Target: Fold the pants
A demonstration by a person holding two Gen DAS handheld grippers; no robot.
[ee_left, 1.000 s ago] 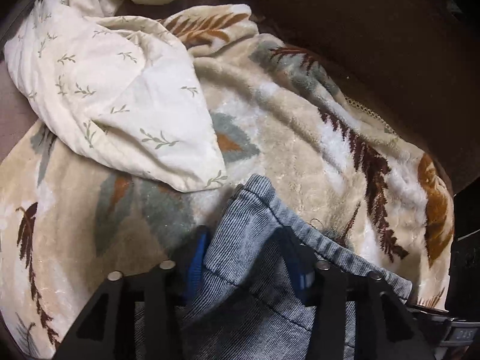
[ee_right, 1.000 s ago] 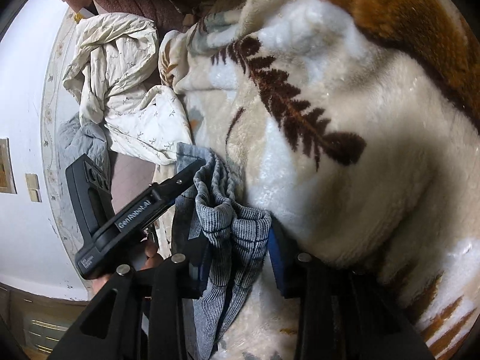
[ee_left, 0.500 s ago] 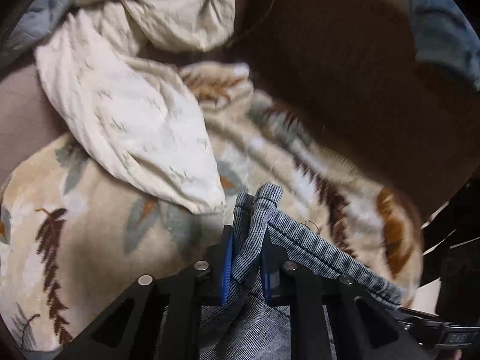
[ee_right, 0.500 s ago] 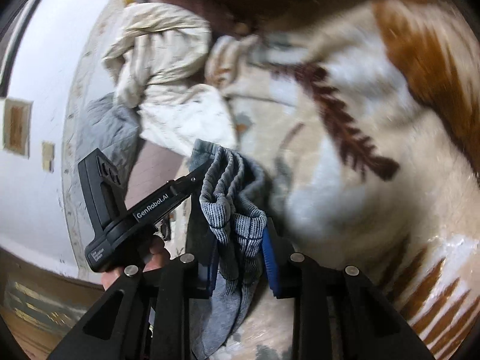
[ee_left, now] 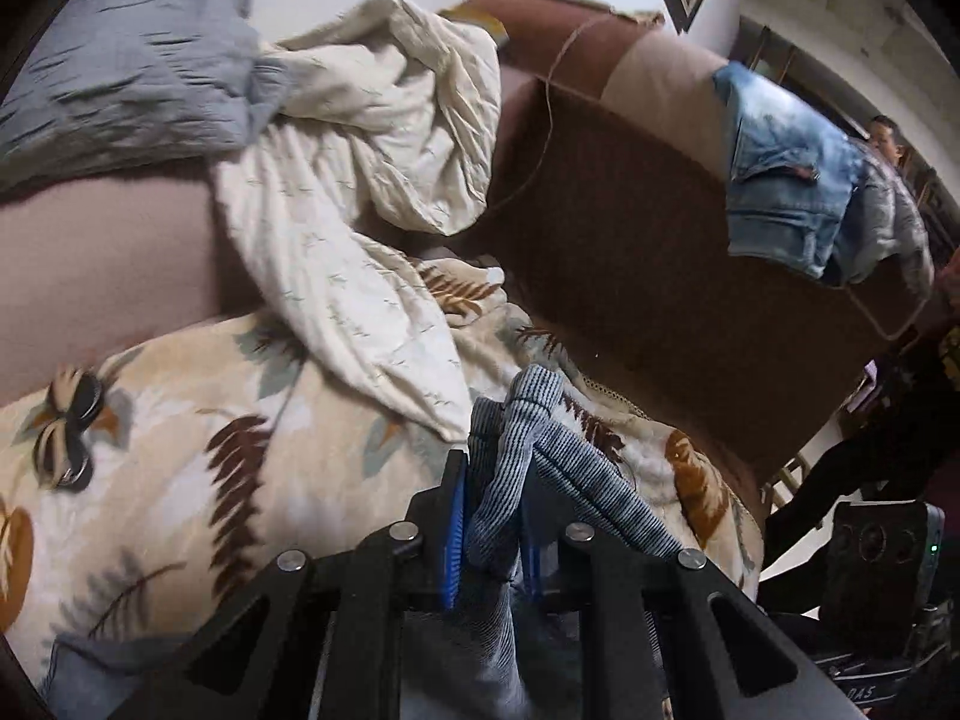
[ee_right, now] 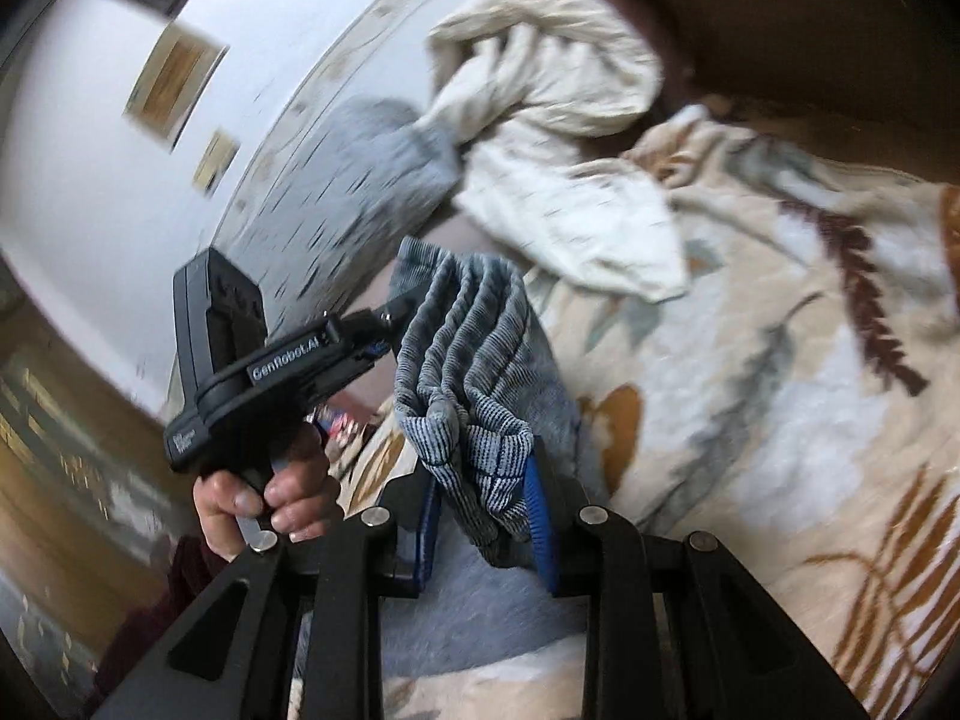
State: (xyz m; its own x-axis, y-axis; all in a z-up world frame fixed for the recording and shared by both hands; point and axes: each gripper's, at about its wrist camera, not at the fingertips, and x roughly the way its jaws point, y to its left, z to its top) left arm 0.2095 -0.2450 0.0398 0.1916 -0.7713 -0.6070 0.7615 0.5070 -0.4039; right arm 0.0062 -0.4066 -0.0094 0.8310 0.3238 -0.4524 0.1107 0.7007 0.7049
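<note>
**Inspector:** State both grippers and where the pants are.

**Operator:** My left gripper (ee_left: 489,525) is clamped on a bunched ribbed edge of the pants (ee_left: 528,450), low centre of the left wrist view. The blue pads press the cloth from both sides. My right gripper (ee_right: 483,516) is clamped on another bunch of the same edge, low centre of the right wrist view. I judge that edge to be the waistband, but I cannot confirm it.

**Inspector:** How does the garment lie from your grippers?

**Operator:** The gathered edge stands up out of each set of jaws. The rest of the cloth falls away below them, toward the bottom of both frames, over the leaf-print blanket (ee_left: 198,450). The legs are out of view, so I judge the long axis runs downward from the held edge. In the right wrist view the band runs up and left from my jaws to the other tool, whose handle my left hand (ee_right: 258,498) grips. The 2 grips are near each other.

**Inspector:** Which relation governs the next move?

**Operator:** The span between the 2 grips. In my judgement they should draw apart along the band before the pants are laid flat. The cream sheet (ee_left: 360,210) lies just beyond on the blanket and could crowd the laying area.
</note>
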